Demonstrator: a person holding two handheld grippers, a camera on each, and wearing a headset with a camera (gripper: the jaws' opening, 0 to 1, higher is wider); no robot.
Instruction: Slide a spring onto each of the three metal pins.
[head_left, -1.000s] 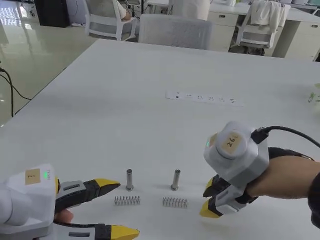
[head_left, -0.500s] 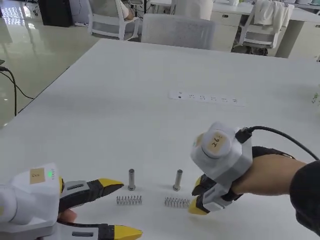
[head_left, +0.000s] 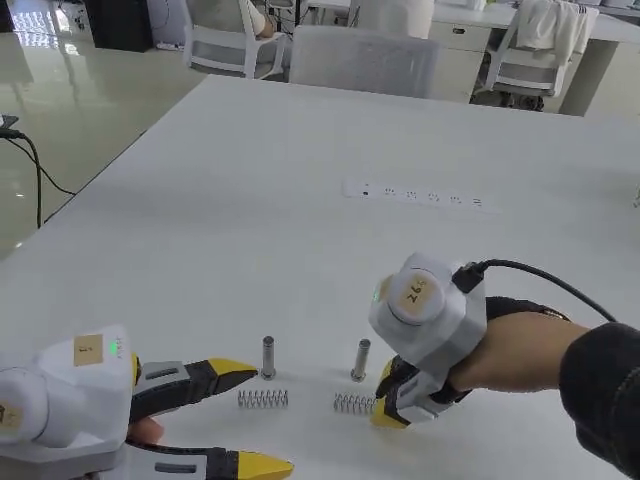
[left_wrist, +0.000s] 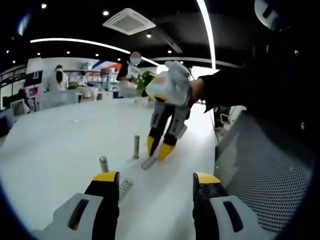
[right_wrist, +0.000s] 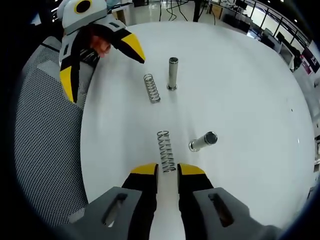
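Right gripper view: right tongs (right_wrist: 167, 171) narrow, small gap left, tips straddling near end of right spring (right_wrist: 165, 148); contact hard to judge. Right pin (right_wrist: 202, 141) upright just beside spring. Left spring (right_wrist: 151, 88) flat beside left pin (right_wrist: 173, 73). Left tongs (left_wrist: 155, 177) wide, holding nothing. Head view: right tips partly covered by own housing. White surface (head_left: 300, 200), power strip (head_left: 420, 195); chairs (head_left: 360, 58), glossy floor (head_left: 70, 90) beyond.

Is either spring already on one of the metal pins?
No, the near spring and the far spring both lie flat on the table, beside the bare near pin and far pin.
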